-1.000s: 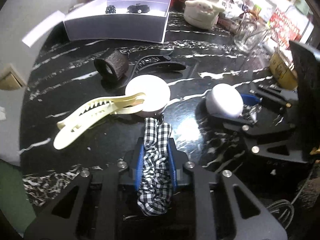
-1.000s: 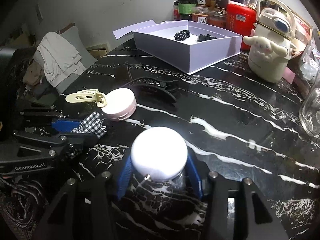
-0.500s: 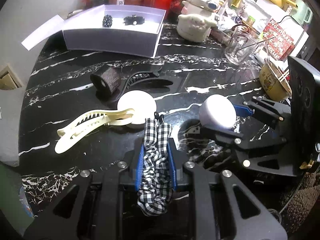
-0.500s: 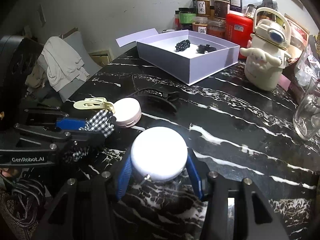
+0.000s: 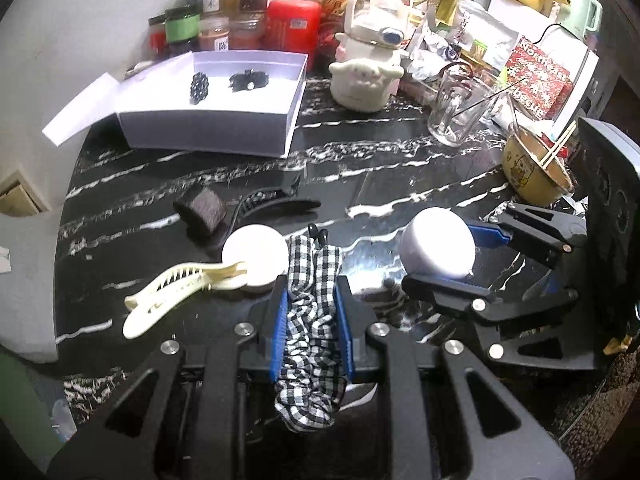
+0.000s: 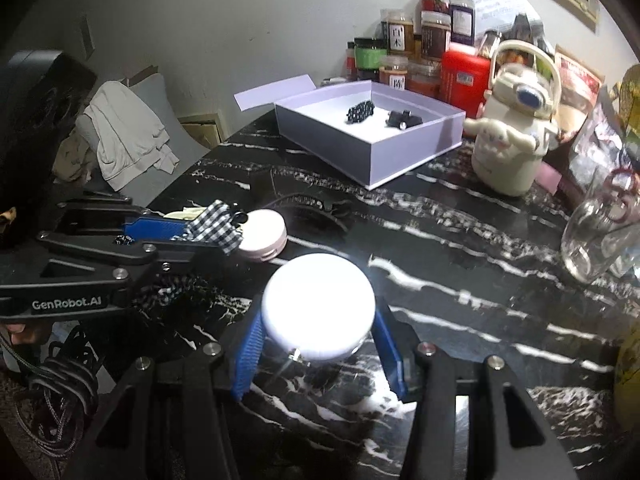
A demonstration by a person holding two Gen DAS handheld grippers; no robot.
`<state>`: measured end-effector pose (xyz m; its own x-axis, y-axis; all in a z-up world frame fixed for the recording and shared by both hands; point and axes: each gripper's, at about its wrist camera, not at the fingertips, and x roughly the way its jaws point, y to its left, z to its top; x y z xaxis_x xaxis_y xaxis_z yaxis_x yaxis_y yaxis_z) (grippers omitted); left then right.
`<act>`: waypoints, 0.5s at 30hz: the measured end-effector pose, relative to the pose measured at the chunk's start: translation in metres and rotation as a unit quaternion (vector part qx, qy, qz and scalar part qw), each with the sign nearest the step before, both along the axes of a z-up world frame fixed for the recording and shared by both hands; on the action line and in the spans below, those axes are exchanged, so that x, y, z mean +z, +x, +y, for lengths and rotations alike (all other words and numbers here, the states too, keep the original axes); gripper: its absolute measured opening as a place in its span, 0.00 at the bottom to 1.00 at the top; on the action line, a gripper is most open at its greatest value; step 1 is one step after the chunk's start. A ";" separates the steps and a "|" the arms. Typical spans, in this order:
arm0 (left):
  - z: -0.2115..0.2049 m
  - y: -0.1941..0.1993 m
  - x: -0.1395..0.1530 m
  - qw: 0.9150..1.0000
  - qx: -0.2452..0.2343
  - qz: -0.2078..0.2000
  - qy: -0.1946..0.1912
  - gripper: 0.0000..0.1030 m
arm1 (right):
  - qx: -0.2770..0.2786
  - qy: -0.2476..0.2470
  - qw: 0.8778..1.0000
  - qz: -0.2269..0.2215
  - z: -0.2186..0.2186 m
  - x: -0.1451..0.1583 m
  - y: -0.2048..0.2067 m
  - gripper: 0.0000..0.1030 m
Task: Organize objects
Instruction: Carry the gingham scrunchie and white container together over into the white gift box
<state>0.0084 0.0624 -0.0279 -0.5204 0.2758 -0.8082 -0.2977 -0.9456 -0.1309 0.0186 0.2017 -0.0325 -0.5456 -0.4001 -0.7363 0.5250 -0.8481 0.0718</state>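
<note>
L gripper [image 5: 311,292] clenched on checked scrunchie [image 5: 310,320]; fabric bunched between blue pads, hanging out below, clear of table [image 5: 360,168]. R gripper [image 6: 318,344] grasping round white case [image 6: 319,306] by its sides, pads pressed on both edges, case off the surface.

From L cam: cream hair clip [image 5: 176,294] at 9 o'clock of the scrunchie, tip touching pale round compact [image 5: 256,258]. Black hair clip [image 5: 276,206] and dark fuzzy band [image 5: 202,212] at 11 o'clock. Open lavender box [image 5: 208,120] further at 11 o'clock, 2 small black items inside. Glass cup [image 5: 456,114] at 1 o'clock.
</note>
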 end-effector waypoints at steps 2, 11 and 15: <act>0.002 -0.004 0.003 1.000 -0.004 0.003 0.000 0.20 | -0.001 0.000 1.000 0.004 0.001 0.004 -0.003 0.51; 0.006 -0.029 0.017 1.000 -0.015 0.010 -0.011 0.20 | 0.002 0.002 1.000 0.002 -0.001 0.013 -0.030 0.51; 0.007 -0.043 0.020 1.000 -0.019 0.008 -0.012 0.20 | 0.008 0.004 1.000 0.003 -0.002 0.016 -0.041 0.51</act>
<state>-0.0346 0.0692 -0.0084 -0.5227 0.2755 -0.8068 -0.3346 -0.9367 -0.1032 -0.0226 0.1993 -0.0169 -0.5430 -0.4032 -0.7366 0.5390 -0.8400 0.0624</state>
